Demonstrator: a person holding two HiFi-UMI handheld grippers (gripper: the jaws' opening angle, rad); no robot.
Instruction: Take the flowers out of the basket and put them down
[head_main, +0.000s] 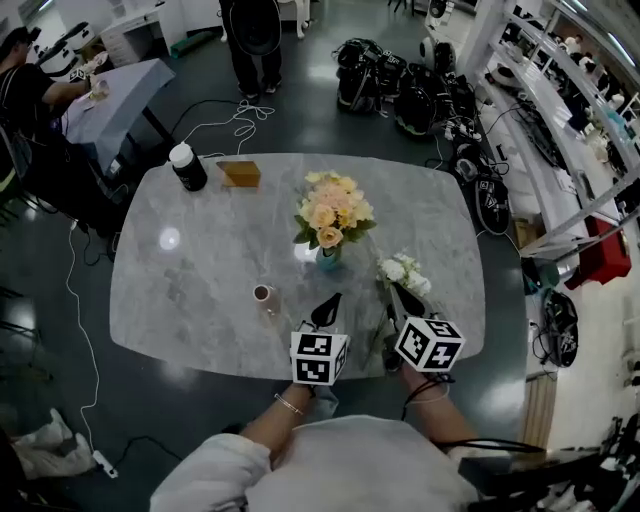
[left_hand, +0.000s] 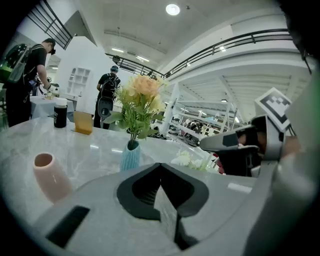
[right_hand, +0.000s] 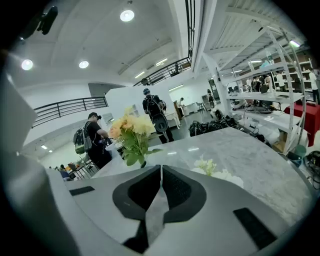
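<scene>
Left gripper (head_main: 327, 305) and right gripper (head_main: 398, 296) both pressed together, empty; loose white flower sprig (head_main: 404, 272) lies just beyond the right one, seemingly already put down

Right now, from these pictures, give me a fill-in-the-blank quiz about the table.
The vase holding the bouquet is coloured ____.
The white flowers lie on the table nearest the ____ gripper.
The jaws of the left gripper and the right gripper are both ____.
The cap of the black bottle is ____.
Missing words: blue, right, shut, white.
</scene>
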